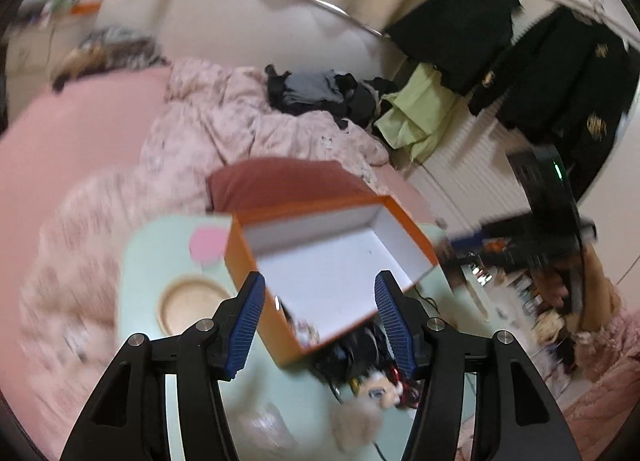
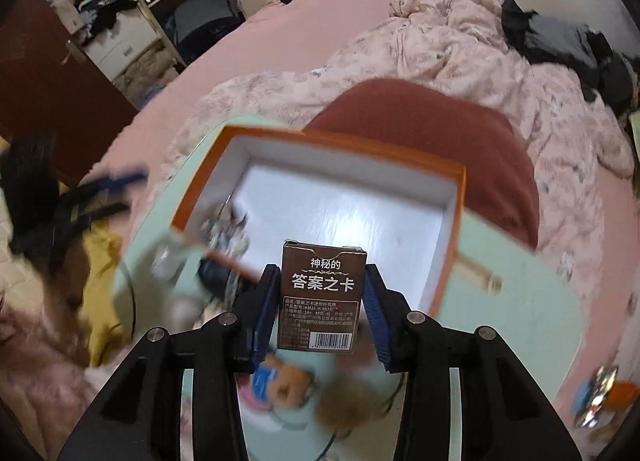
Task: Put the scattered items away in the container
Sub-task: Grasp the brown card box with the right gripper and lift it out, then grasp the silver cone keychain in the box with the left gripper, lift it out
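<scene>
A pink bed (image 2: 304,41) lies behind the mint tabletop (image 1: 160,257), where the orange box (image 1: 320,257) (white inside) sits. Left tongs (image 1: 320,321) hang apart over the box's near corner. Right tongs (image 2: 322,309) clamp a brown card pack (image 2: 322,297) above the box's near edge.

One orange box (image 2: 460,197); one brown card pack (image 2: 322,293); one wooden coaster (image 1: 190,307); one red cushion (image 2: 460,133).

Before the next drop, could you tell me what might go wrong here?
The brown card box sits upright between the right gripper pads, short of the orange box; released early, it could miss. That box overhangs clutter on the mint table, so a bump from the empty left gripper may tip it.
</scene>
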`<state>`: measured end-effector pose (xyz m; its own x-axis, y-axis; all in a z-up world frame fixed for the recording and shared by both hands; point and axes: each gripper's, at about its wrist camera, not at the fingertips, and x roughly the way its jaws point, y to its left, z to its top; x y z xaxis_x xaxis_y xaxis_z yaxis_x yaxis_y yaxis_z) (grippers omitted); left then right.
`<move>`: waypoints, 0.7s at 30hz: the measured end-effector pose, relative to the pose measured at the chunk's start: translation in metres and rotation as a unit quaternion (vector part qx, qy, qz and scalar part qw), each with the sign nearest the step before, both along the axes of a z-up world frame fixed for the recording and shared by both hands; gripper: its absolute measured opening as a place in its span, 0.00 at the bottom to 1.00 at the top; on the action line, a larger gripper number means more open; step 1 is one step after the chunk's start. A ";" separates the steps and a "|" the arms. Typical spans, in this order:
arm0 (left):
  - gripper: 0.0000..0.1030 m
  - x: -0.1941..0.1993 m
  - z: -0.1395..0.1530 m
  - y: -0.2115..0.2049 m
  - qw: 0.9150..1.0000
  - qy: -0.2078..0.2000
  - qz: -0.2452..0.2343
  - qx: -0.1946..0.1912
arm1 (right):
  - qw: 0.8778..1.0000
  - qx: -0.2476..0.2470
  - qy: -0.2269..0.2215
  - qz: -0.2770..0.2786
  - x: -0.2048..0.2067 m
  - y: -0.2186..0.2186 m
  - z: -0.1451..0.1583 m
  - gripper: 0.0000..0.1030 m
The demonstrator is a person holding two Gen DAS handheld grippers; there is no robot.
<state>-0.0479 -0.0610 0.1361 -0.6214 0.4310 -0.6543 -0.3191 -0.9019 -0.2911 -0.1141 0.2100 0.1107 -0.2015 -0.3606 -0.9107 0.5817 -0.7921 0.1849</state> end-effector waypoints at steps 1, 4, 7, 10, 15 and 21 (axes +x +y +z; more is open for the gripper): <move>0.55 -0.009 0.006 0.005 1.000 -0.010 -0.007 -0.007 | 1.000 0.000 -0.007 -0.006 0.006 0.004 -0.006 0.42; 0.54 -0.033 0.012 0.020 0.998 -0.045 -0.030 -0.018 | 0.999 0.012 -0.030 -0.022 0.029 0.012 -0.027 0.42; 0.50 -0.053 -0.001 0.035 0.992 -0.111 -0.036 -0.046 | 0.998 0.034 -0.040 -0.029 0.035 0.016 -0.050 0.43; 0.22 -0.065 -0.019 0.051 0.980 -0.159 -0.045 -0.113 | 0.998 0.027 -0.043 -0.037 0.036 0.021 -0.058 0.43; 0.19 -0.093 -0.040 0.069 0.951 -0.238 -0.056 -0.189 | 0.999 -0.005 -0.022 -0.043 0.033 0.032 -0.044 0.43; 0.19 -0.118 -0.060 0.088 0.907 -0.303 -0.053 -0.287 | 0.998 -0.046 -0.022 -0.049 0.032 0.037 -0.046 0.48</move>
<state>-0.1661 0.0275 0.0758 -0.0464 -0.0524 -0.9975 -0.3514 -0.9339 0.0654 -0.0818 0.2475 0.0647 -0.2007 -0.4229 -0.8837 0.4922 -0.8234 0.2823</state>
